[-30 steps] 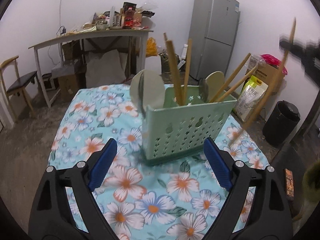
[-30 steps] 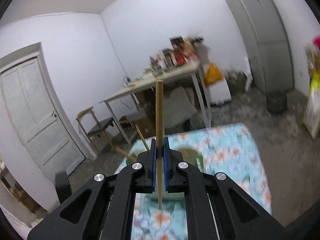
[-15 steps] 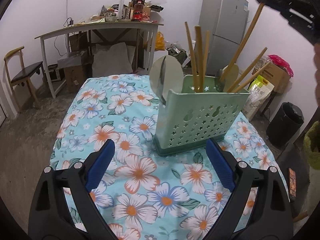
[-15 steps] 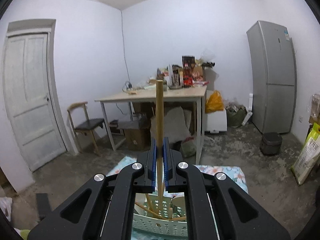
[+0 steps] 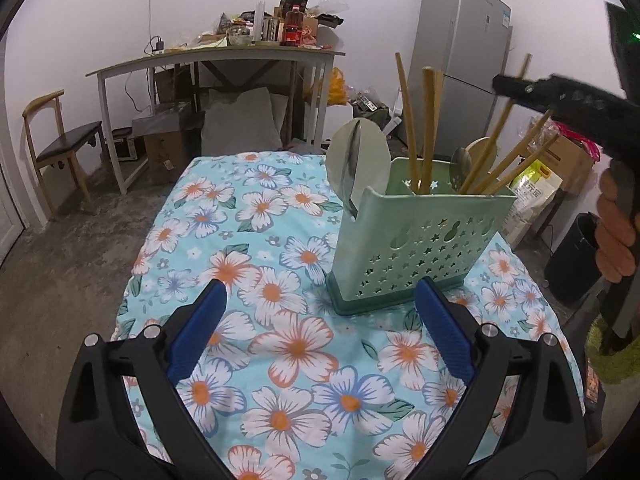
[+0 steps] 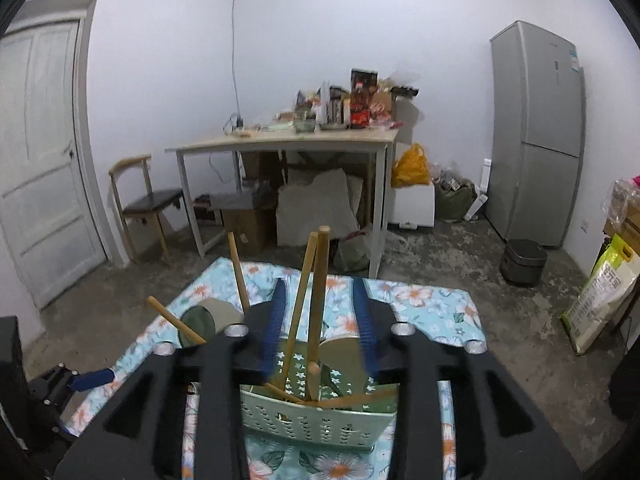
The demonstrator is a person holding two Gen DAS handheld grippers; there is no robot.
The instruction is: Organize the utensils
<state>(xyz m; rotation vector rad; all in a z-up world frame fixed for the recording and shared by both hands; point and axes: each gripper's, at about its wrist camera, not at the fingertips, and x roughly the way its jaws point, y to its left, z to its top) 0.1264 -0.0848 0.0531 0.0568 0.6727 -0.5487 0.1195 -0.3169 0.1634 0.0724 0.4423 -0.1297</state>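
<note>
Pale green perforated utensil basket (image 5: 416, 240) upright on the floral-clothed counter (image 5: 248, 264), wooden chopsticks (image 5: 428, 128) and spoons (image 5: 356, 164) standing inside, right tongs (image 6: 320, 320) spread wide above it, gripping nothing, left tongs (image 5: 320, 332) released, near its base

Green caddy (image 5: 416, 236) upright — wooden chopsticks (image 5: 427, 128) leaning inside.

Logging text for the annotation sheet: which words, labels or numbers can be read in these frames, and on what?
No text reads clearly.
Fridge stickers: too small.
Yellow-green sack print: blurred.
Bottle and boxes on the far desk: unreadable.
Utensil basket: only star cut-outs.
</note>
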